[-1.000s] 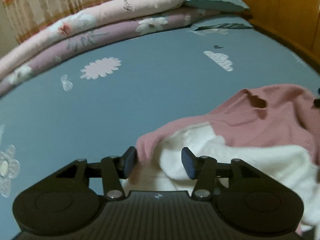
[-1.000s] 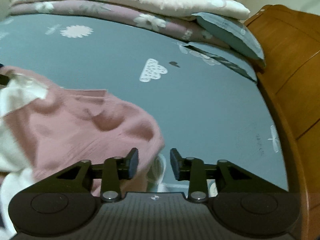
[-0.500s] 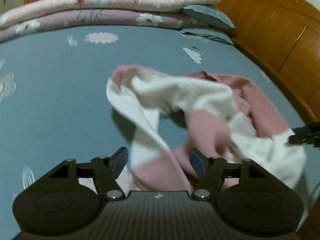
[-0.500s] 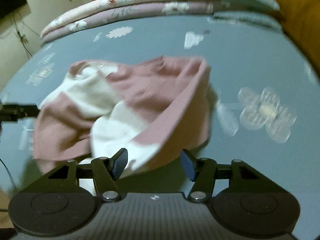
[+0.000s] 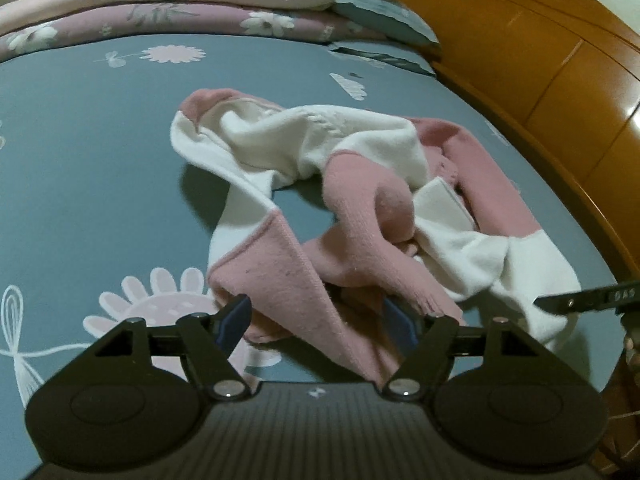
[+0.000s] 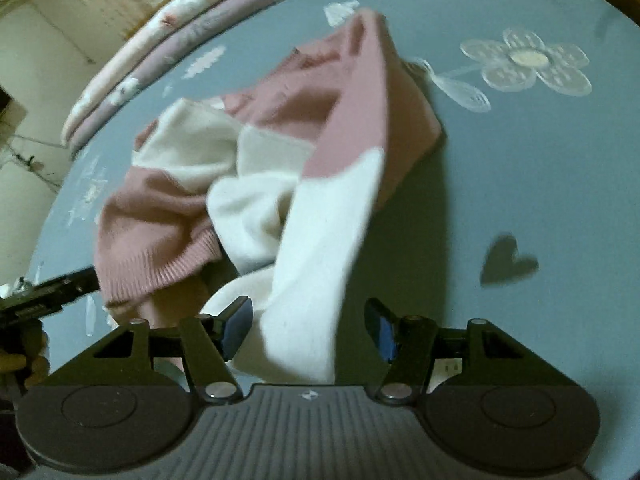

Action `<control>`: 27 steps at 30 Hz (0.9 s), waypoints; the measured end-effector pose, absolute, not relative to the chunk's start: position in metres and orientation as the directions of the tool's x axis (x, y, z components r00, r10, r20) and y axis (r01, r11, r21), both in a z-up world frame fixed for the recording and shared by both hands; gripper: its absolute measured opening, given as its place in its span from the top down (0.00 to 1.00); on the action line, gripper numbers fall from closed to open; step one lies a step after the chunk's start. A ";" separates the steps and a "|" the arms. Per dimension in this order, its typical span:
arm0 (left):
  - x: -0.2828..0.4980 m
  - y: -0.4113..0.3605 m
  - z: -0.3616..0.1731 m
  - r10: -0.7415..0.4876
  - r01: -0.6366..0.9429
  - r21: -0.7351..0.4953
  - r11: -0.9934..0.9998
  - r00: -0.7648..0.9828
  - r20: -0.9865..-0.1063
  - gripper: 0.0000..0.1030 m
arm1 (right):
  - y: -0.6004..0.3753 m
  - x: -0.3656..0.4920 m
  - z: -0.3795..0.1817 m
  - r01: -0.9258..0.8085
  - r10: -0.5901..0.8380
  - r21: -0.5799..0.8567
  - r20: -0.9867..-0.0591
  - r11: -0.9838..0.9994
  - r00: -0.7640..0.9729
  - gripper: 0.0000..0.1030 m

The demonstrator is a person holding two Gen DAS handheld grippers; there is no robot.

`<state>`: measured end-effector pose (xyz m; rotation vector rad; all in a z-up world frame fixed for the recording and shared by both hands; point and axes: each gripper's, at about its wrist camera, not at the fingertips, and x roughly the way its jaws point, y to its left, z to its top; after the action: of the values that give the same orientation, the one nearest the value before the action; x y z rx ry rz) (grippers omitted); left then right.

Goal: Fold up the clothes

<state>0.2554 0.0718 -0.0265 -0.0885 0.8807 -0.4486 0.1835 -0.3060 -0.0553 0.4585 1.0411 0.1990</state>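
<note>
Pink-and-cream sweater (image 5: 360,184) lies crumpled in a loose heap on the grey-blue bedsheet (image 5: 100,152), near the bed's middle. Knit is soft and fuzzy, in broad colour blocks; a ribbed pink hem (image 6: 160,272) shows in the right wrist view. Folds twist over one another and leave a gap of bare sheet inside the heap.

Left gripper (image 5: 318,320): jaws have just been opening and stand spread. A pink flap of the sweater lies between the blue pads (image 5: 236,318), not pinched so far as the view allows.

Right gripper (image 6: 310,326): jaws likewise just opening, now wide. A cream strip of knit runs between them, close to the left pad; the frame is blurred, so contact is uncertain.

Sheet is smooth, printed with pale flowers (image 6: 524,64) and a dark heart (image 6: 506,260). Folded floral quilts (image 5: 180,4) are stacked along the far edge, beside a glossy orange wooden headboard (image 5: 540,60).
</note>
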 end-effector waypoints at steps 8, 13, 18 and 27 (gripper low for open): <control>0.263 0.072 -0.038 -0.458 0.426 -0.249 0.870 0.511 -0.728 0.23 | -0.293 0.169 -0.046 0.096 0.295 0.405 -0.789 0.909 0.539 0.64; 0.262 0.068 -0.046 -0.462 0.461 -0.236 0.856 0.473 -0.750 0.23 | -0.287 0.171 -0.035 0.069 0.218 0.299 -0.816 0.952 0.536 0.84; 0.263 0.064 -0.050 -0.463 0.472 -0.235 0.850 0.453 -0.762 0.22 | -0.291 0.180 -0.021 0.039 0.098 0.139 -0.844 0.990 0.527 0.85; 0.259 0.060 -0.055 -0.405 0.429 -0.197 0.882 0.474 -0.782 0.22 | -0.335 0.203 -0.005 0.014 -0.058 -0.060 -0.847 0.998 0.529 0.93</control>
<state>0.2592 0.0601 -0.0549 0.0272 0.9486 -0.5100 0.2032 -0.3346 -0.0055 -0.0476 1.0128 -0.0434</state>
